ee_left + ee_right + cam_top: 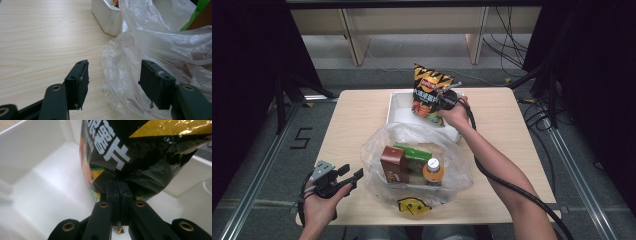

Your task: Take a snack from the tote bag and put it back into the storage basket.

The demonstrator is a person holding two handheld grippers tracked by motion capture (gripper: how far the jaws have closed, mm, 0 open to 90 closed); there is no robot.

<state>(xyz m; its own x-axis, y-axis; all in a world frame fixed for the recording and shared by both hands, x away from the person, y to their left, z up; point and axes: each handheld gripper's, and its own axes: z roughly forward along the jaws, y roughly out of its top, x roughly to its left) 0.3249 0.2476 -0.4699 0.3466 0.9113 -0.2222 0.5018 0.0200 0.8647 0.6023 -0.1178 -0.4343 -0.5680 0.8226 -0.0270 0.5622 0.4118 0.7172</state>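
Resting near the table's [357, 107] front left corner, the left gripper [346, 176] has its jaws spread and empty, the clear plastic bag [452, 150] just to its right. Inside that bag stand a brown carton [394, 164], a green box [413, 152] and an orange-capped bottle [432, 170]. Farther right, beyond the bag, the right gripper [443, 98] has its jaws pressed together on the lower edge of a black-and-yellow chip bag [428, 90], holding it upright over the white tray [398, 107]. Probably light, crinkly and slick, the chip bag looks easy to crush; its flat sealed edge seems the safest hold.
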